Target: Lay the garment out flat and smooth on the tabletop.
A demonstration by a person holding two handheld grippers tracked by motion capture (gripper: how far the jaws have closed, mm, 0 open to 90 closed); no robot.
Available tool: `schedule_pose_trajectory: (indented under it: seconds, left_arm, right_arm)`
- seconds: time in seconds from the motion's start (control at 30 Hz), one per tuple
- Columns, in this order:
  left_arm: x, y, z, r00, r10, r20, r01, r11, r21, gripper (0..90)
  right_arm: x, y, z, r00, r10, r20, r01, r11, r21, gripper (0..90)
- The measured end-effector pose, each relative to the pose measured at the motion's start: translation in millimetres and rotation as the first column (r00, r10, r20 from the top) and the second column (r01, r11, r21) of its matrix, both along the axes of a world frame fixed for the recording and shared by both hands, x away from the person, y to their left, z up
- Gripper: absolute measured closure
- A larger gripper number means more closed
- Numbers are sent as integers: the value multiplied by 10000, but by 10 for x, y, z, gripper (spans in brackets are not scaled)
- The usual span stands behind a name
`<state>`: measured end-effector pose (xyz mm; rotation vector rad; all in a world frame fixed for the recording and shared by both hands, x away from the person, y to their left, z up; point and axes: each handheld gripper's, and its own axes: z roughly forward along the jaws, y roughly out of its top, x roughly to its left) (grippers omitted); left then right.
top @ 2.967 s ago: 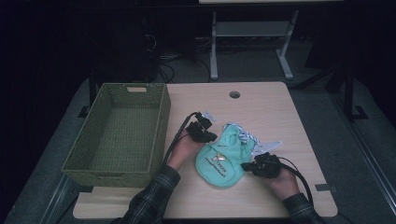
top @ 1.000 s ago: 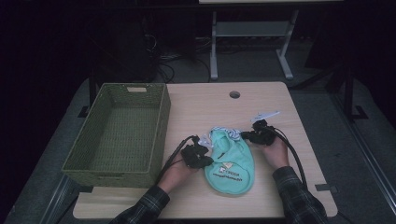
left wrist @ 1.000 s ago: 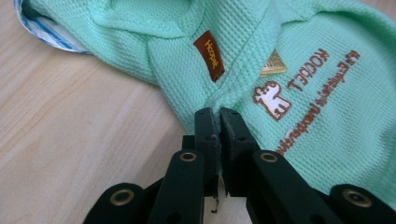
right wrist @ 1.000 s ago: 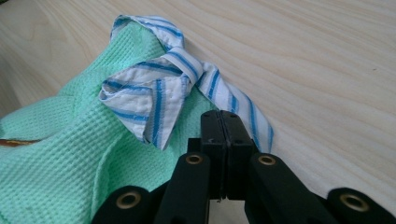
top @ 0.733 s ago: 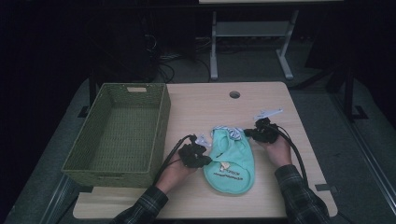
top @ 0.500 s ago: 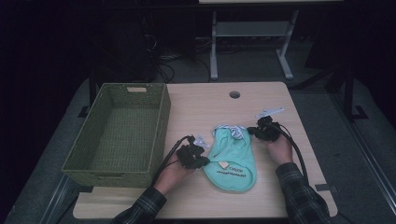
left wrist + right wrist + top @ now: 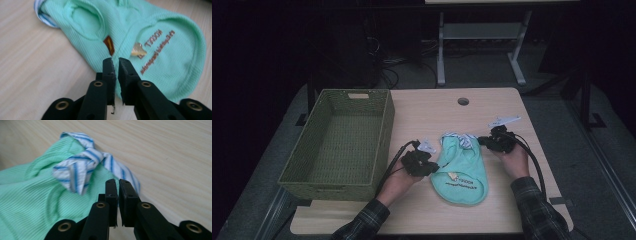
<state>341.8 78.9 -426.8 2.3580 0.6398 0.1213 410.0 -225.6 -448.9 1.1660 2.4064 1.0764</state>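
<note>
Two grippers flank a green shirt [image 7: 461, 170] near the surface's front edge.
Left gripper [image 7: 114, 65] and right gripper [image 7: 115, 186], both nearly closed and empty, sit at opposite shirt edges, probably to straighten it for the basket [image 7: 324, 172].

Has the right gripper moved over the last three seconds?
Yes. The right gripper has gone up the table toward the cable hole, from the green garment's lower right edge to its striped collar.

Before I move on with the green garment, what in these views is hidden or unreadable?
- Left tool: whether cloth is pinched; the jaw tips cover the garment edge in the left gripper view.
- Right tool: same; its tips hide the striped collar edge.
- Brown lettering: blurred and turned.
- Basket near wall's inner face: hidden by its own rim in the high view.
</note>
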Motion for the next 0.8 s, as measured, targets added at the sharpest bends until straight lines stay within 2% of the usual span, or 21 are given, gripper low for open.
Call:
schedule_pose_trajectory:
  seconds: [0.03, 0.1, 0.2, 0.33, 0.5, 0.57, 0.6, 0.73, 0.8]
  left_arm:
    - [13, -10, 10, 10000, -33, 31, 33, 10000, -6, 861]
    - [56, -39, 21, 10000, -35, 79, 36, 10000, -63, 892]
    - [118, -83, 14, 9999, 24, 125, -24, 10000, -38, 894]
    - [201, -136, -25, 9999, 82, 107, -82, 10000, -11, 894]
    - [307, -203, -124, 9999, 67, 74, -68, 10000, 53, 893]
    - [326, -234, -185, 10000, 48, -23, -48, 9998, 170, 894]
    - [333, -241, -201, 10000, 20, 31, -20, 9997, 259, 894]
    - [339, -281, -259, 10000, 4, -45, -2, 9996, 299, 893]
    - [336, -291, -274, 9999, -100, -28, 101, 9988, 480, 894]
  right_arm:
    - [-40, -7, 16, 9999, 37, -109, -36, 9999, 116, 890]
    - [-110, -19, 31, 10000, 16, -54, -14, 9997, 232, 898]
    - [-204, -32, 42, 9993, 264, -256, -257, 9993, 278, 899]
    - [-339, -27, 58, 9984, 505, -261, -495, 9981, 372, 899]
    - [-514, -24, 24, 9965, 757, -366, -740, 9962, 468, 898]
    - [-592, -25, 5, 9960, 831, -333, -811, 9949, 600, 898]
    - [-637, -25, -8, 9949, 902, -456, -871, 9941, 650, 899]
    - [-767, 19, -65, 9927, 1082, -529, -1058, 9933, 468, 898]
    - [-808, 49, -100, 9910, 1200, -589, -1191, 9927, 184, 898]
